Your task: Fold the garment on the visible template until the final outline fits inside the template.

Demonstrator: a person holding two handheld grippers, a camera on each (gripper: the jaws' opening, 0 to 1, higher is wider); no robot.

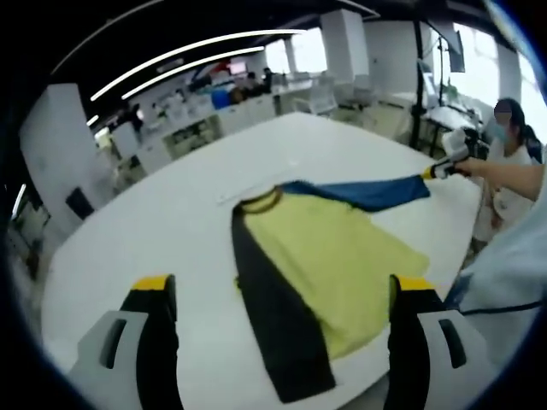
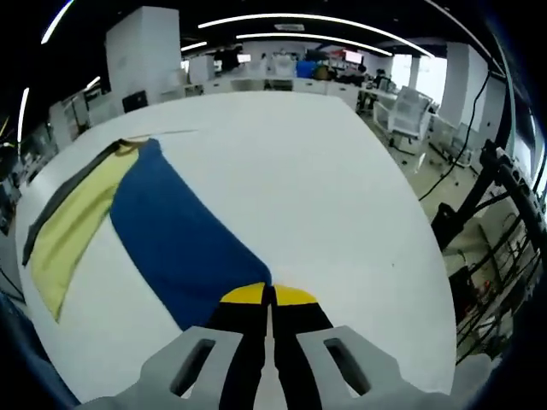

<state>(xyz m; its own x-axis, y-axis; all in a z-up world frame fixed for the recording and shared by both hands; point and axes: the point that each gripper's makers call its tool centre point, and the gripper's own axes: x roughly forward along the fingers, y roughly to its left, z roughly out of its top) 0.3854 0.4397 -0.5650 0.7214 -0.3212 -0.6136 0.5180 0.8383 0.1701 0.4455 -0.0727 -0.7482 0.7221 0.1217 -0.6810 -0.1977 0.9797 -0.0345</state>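
Note:
A yellow garment with a black side panel and a blue sleeve lies on the white table. My left gripper hovers open above the garment's near end, its jaws wide apart and holding nothing. The right gripper appears at the right of the left gripper view, pinching the tip of the blue sleeve and holding it stretched out. In the right gripper view my right gripper is shut on the end of the blue sleeve, with the yellow body at left.
A thin pale line runs on the table just beyond the collar. A person stands at the table's right edge. Office desks and chairs surround the table. A black stand with cables is off the right side.

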